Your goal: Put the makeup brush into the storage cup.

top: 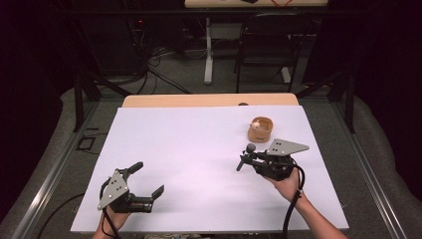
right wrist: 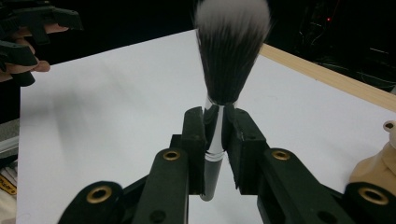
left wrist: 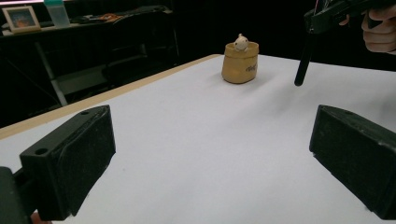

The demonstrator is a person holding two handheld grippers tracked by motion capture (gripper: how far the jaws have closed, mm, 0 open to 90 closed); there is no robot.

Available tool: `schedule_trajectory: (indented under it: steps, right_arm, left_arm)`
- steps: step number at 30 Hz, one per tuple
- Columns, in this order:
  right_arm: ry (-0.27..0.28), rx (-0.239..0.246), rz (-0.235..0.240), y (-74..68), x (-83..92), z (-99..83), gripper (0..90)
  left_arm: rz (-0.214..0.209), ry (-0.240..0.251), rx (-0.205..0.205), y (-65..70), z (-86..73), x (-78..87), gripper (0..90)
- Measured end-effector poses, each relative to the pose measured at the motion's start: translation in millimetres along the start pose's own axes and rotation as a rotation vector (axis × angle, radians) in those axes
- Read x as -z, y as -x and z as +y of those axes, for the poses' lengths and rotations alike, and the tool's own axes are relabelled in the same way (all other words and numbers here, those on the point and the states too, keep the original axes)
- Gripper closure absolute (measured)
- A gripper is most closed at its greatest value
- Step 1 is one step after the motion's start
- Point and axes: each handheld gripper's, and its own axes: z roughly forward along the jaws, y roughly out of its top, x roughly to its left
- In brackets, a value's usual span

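At the bottom left of the high view, the left gripper (top: 147, 178) rests low over the white sheet (top: 189, 164), held by a hand (top: 118, 217) at the frame's lower edge. Its jaws stand wide apart with nothing between them; in the left gripper view the two black pads sit at the lower left and lower right corners with bare white surface between.

Right of centre in the high view, the right gripper (top: 245, 158) is held up by the person's right hand (top: 287, 185), whose forearm enters from the bottom right. Its jaws are clamped on a makeup brush (top: 246, 155). In the right gripper view the jaws press on the brush's silver ferrule (right wrist: 215, 128) just above the black handle, and the dark bristle head (right wrist: 231, 51), pale at the tips, rises to the top centre of the frame.

Farther up and just right of the brush in the high view stands a small tan pot (top: 261, 128) on the white sheet, apart from the gripper. In the left gripper view the pot (left wrist: 240, 63) sits upper centre with a small pale knob (left wrist: 241, 43) poking from its mouth.

Beyond the sheet, a strip of wooden table edge (top: 209, 100) shows, then a dark chair (top: 271, 42) on the floor at the top of the frame.
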Motion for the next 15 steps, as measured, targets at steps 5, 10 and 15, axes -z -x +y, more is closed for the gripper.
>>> schedule_trajectory:
  steps: [5, 10, 15]
  right_arm:
    - [-0.008, -0.003, -0.009, 2.6, 2.3, -1.2, 77.7]
    - [-0.021, -0.004, -0.019, 5.0, 3.4, -1.9, 77.7]
    - [-0.037, -0.006, -0.025, 8.9, 4.8, -2.5, 77.7]
  left_arm:
    - [0.004, 0.003, 0.004, -2.5, -1.8, 3.8, 0.1]
    - [0.005, -0.001, -0.003, -2.9, -2.2, 2.1, 0.1]
    - [-0.001, -0.005, -0.002, -3.0, -2.2, 1.0, 0.2]
